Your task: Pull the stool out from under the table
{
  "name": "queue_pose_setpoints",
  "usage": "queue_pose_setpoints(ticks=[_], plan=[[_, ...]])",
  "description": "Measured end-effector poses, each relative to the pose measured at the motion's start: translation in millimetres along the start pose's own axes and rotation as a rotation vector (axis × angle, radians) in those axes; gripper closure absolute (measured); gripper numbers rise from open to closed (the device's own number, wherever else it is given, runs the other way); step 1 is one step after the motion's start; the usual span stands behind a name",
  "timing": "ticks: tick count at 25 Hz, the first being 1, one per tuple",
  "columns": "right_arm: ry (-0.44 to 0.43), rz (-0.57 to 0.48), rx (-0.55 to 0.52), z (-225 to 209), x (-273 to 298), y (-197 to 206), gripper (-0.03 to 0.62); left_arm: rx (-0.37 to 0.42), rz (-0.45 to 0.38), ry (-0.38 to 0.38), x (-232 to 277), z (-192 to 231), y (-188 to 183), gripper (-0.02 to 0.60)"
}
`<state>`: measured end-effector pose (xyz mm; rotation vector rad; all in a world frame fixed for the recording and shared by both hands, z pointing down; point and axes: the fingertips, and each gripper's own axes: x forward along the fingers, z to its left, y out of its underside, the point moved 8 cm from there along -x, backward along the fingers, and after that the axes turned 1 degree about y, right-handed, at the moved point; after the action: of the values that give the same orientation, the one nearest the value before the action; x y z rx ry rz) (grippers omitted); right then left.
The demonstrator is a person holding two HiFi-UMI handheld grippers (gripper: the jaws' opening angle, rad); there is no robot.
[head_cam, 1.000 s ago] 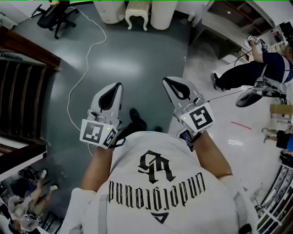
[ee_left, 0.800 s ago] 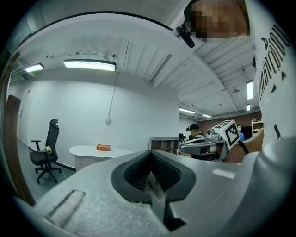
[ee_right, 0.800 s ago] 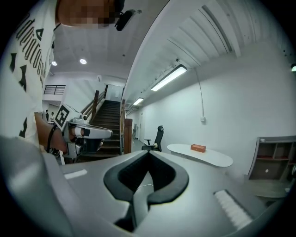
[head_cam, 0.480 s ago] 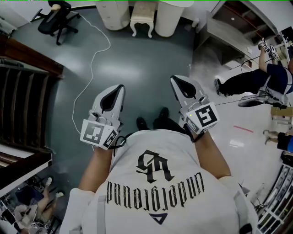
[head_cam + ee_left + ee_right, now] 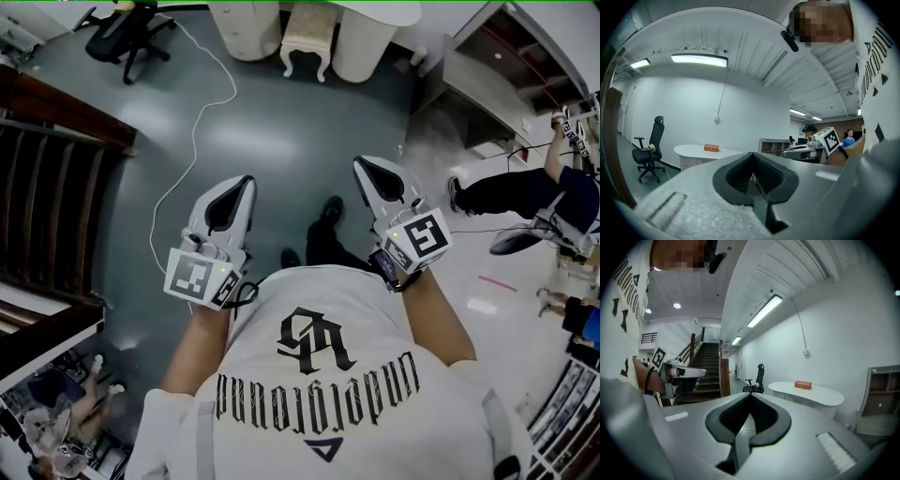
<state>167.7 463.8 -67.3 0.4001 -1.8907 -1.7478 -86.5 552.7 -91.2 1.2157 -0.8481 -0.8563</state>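
Stage: approach, as I judge it. Neither tool has reached the stool, and the pull is not yet begun.
Left gripper [image 5: 234,192]: clenched, its dark pads meeting with nothing between them, held level in front of the person's chest.
Right gripper [image 5: 370,172]: likewise closed on nothing, held level beside the left one.
Stool [image 5: 307,36]: small, white, with curved carved legs. It stands at the far end of the grey floor [image 5: 281,141], tucked in the gap between the two white pedestals [image 5: 364,42] of the table [image 5: 398,11].
Key relation: the stool lies straight ahead of both tools and well apart from them, roughly on the line midway between them, so neither hand is clearly nearer. Its two visible legs face the person, so the way out from under the table runs back towards the person.
Stool's long axis: cannot tell, since the top edge of the head view cuts the seat off.
Table top: an orange box [image 5: 711,147] rests on it. No print on the box can be read.
Next move, as a judgement: walk forward, open one set of jaws and take the near edge of the seat or a leg.
Nearby: a black office chair [image 5: 127,33] and a white cable [image 5: 192,122] lie left of the path.
Writing: the white shirt [image 5: 319,375] carries gothic lettering that appears to read "underground", with an emblem beside it. Each gripper's marker cube [image 5: 195,275] shows a black-and-white square code, no words.
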Motion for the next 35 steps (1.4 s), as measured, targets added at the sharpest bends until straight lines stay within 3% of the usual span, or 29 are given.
queue_pose_setpoints(ticks=[7,16,27,35], plan=[[-0.043,0.008,0.012,-85,56,-2,0.592,0.006,0.022,-0.014,94,34,1,0.574],[0.0,-0.008,0.061,-204,70,1,0.592,0.012,0.049,0.0,219,44,-10,0.574],[0.079,-0.039,0.083,-263,65,-1,0.592,0.078,0.059,0.105,307,42,-21,0.574],[0.129,-0.019,0.076,-295,97,2,0.592,0.076,0.064,0.166,366,82,-18,0.574]])
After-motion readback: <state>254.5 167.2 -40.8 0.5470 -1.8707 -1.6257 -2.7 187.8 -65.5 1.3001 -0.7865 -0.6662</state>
